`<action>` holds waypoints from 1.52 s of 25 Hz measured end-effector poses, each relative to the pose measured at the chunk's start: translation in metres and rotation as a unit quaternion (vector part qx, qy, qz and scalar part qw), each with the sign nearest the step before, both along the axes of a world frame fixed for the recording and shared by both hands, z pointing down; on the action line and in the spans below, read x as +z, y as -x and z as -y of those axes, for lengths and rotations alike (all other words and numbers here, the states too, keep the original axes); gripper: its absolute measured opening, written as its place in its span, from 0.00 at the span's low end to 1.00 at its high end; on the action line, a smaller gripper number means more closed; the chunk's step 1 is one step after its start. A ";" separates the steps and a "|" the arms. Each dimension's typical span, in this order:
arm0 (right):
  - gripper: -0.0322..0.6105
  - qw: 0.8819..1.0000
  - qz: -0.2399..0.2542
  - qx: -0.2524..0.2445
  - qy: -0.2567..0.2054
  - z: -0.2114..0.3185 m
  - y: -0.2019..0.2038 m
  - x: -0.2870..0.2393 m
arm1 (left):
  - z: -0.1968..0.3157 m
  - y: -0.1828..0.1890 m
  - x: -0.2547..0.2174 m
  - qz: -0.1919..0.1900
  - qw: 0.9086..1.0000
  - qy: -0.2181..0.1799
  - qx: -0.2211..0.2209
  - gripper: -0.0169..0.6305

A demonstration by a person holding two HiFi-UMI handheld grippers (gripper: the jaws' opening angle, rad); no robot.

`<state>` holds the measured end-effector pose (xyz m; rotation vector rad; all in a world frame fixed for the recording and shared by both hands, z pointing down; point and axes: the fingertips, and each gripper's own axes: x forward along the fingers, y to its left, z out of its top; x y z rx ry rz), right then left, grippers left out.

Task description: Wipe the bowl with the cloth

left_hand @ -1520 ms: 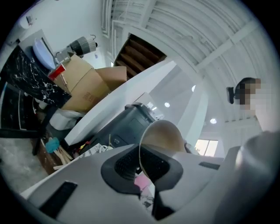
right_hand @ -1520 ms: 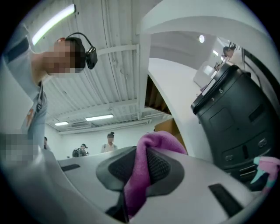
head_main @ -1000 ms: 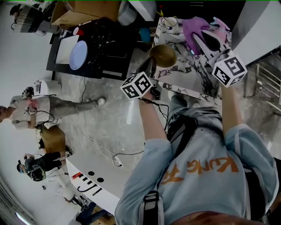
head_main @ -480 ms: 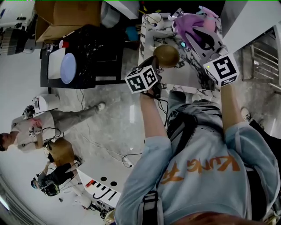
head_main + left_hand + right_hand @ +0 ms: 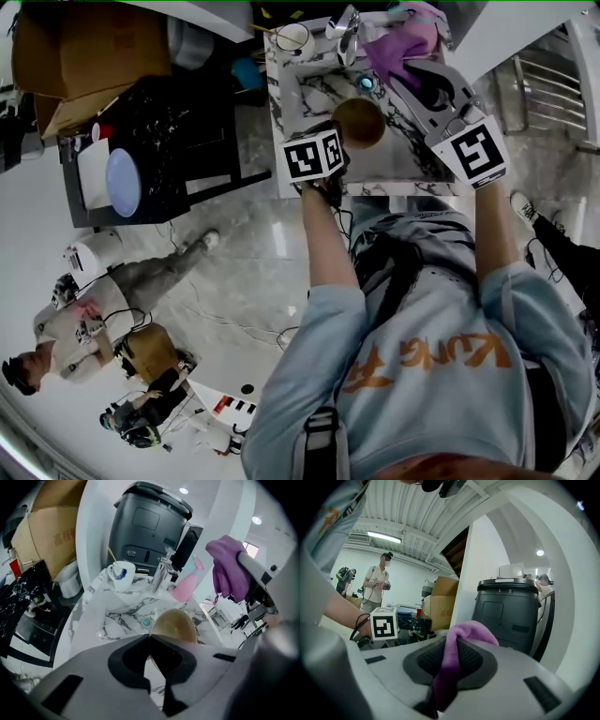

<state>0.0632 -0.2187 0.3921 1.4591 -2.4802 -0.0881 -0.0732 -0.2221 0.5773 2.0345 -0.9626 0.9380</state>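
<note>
Golden bowl (image 5: 174, 623), rim pinched in left tongs (image 5: 149, 638), extending forward

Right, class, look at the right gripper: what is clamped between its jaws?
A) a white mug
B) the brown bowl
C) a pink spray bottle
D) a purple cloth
D: the purple cloth is pinched between the jaws of the right gripper, while the bowl is gripped at its rim by the left gripper.
</note>
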 end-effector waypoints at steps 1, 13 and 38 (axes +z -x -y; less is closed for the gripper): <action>0.17 1.000 -0.004 0.003 0.005 0.000 -0.001 0.003 | 0.000 -0.003 0.005 0.003 1.000 0.008 0.012 0.07; 0.17 0.994 -0.083 0.044 0.063 -0.004 -0.028 0.046 | 0.009 -0.020 0.077 0.024 0.992 0.094 0.075 0.07; 0.17 0.992 -0.034 0.068 0.103 -0.019 -0.034 0.075 | 0.001 -0.031 0.152 0.048 0.985 0.162 0.046 0.07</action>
